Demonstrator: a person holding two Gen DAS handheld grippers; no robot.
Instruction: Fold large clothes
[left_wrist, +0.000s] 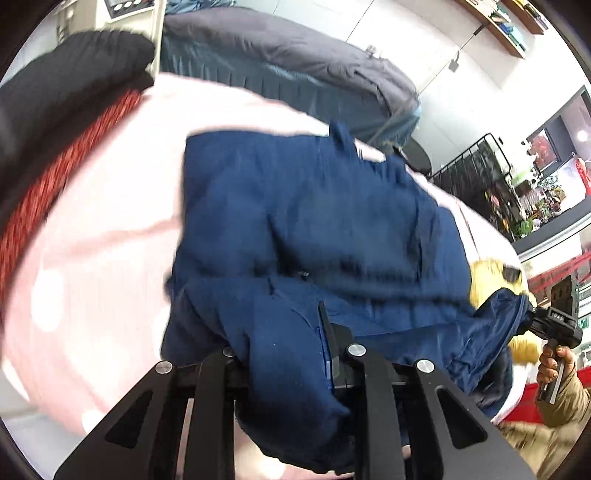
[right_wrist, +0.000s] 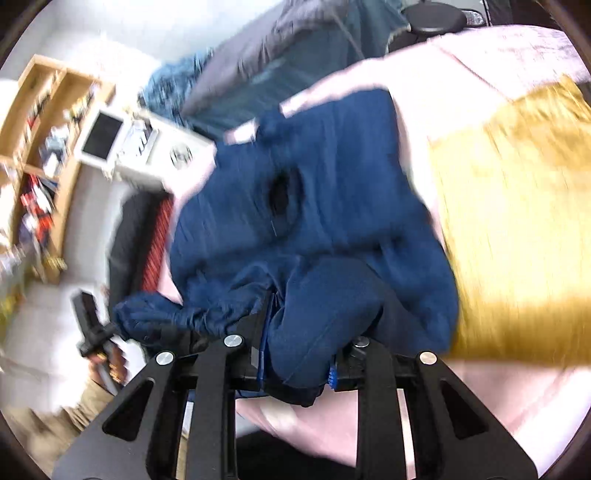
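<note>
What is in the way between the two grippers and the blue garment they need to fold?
Nothing visible. The left gripper and the right gripper each already pinch a bunch of the blue garment, which hangs between them above the pink bedding.

A bed covered in a pale pink sheet (left_wrist: 110, 229) carries everything here. A navy garment (left_wrist: 303, 221) lies spread across its middle. Beside the navy garment on one side sits a mustard-yellow cloth (right_wrist: 517, 229); on the opposite side, at the bed's edge, lie a red knitted piece (left_wrist: 48, 206) and a black one (left_wrist: 66, 74).
</note>
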